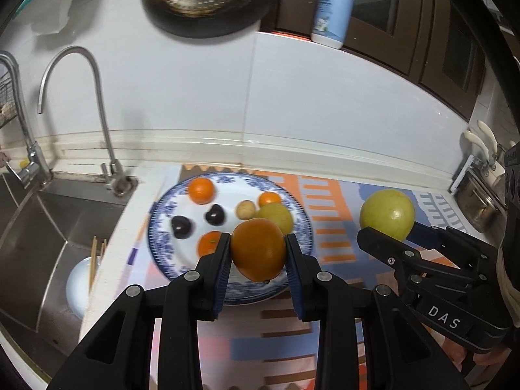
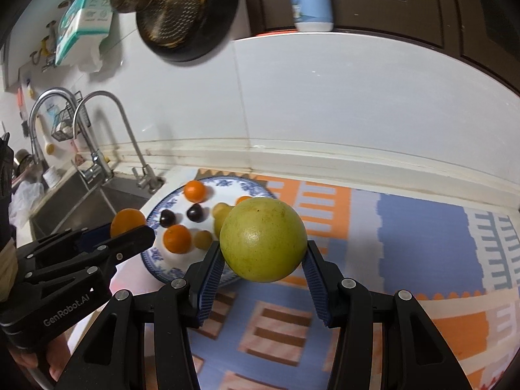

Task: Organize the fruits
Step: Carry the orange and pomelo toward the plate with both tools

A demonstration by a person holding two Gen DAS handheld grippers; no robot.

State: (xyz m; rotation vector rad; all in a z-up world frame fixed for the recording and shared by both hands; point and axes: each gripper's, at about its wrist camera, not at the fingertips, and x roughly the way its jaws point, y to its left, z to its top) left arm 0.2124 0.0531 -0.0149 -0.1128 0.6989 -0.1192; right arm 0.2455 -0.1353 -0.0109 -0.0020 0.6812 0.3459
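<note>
My left gripper (image 1: 258, 243) is shut on an orange fruit (image 1: 258, 248), held above the near rim of a blue-patterned white plate (image 1: 162, 224). My right gripper (image 2: 263, 250) is shut on a large yellow-green fruit (image 2: 263, 239), which also shows at the right of the left wrist view as the same green fruit (image 1: 386, 213). On the plate (image 2: 156, 256) lie small oranges (image 1: 201, 190), two dark chestnut-like pieces (image 1: 181, 226), a pale round nut (image 1: 244, 209) and a yellow fruit (image 1: 281, 216). The left gripper with its orange (image 2: 128, 221) appears at left in the right wrist view.
A steel sink (image 1: 48, 227) with a curved tap (image 1: 97, 97) lies left of the plate; a bowl with chopsticks (image 1: 81, 279) sits inside it. A patterned mat (image 2: 406, 243) covers the counter. A dark pan (image 1: 208, 0) hangs on the white wall, a pump bottle (image 1: 331, 9) stands above.
</note>
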